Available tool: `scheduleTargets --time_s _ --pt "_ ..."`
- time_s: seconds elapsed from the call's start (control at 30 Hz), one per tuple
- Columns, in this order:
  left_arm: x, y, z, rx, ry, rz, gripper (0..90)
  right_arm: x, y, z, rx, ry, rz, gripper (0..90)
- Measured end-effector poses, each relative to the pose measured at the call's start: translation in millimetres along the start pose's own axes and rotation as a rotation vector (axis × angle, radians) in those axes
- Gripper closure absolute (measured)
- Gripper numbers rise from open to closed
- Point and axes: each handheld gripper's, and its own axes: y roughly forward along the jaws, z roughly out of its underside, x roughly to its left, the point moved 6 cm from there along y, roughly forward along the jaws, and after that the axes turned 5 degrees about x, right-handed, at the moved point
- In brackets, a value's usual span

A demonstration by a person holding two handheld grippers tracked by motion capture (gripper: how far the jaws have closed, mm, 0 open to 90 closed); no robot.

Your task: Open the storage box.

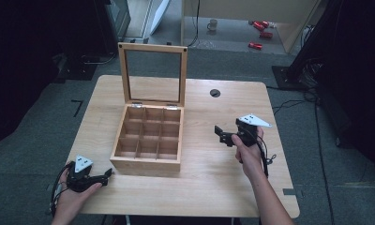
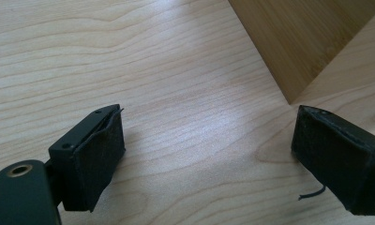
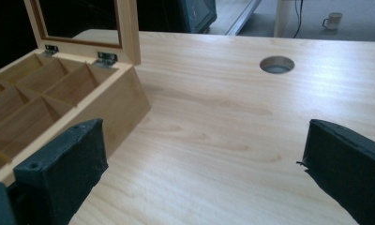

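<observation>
Wooden box (image 1: pixel 148 140) between both empty, spread-jawed tongs, left gripper (image 1: pixel 107 175) just off its near corner, right gripper (image 1: pixel 221 134) beside it; probably rigid, light, smooth-sided, glass-paned lid (image 1: pixel 153 75) fragile, best gripped by frame edge.
</observation>
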Motion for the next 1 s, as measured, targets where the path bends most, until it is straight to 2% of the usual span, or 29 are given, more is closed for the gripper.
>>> scheduleTargets --time_s 0.23,0.33,0.63,1.0 --pt "0.1 0.0 0.0 0.000 0.000 -0.001 10.2 -11.0 -16.5 25.3 0.020 0.010 0.026 0.0" --pt "0.1 0.0 0.0 -0.001 -0.001 -0.001 10.3 -17.6 -23.7 35.7 0.028 0.037 0.029 0.0" --pt "0.1 0.0 0.0 -0.001 -0.001 -0.001 10.4 -35.9 -45.4 64.7 0.053 0.066 0.064 0.0" --pt "-0.1 0.0 -0.1 -0.001 -0.005 -0.004 10.5 -60.6 -70.8 106.7 0.121 0.105 0.123 0.0"
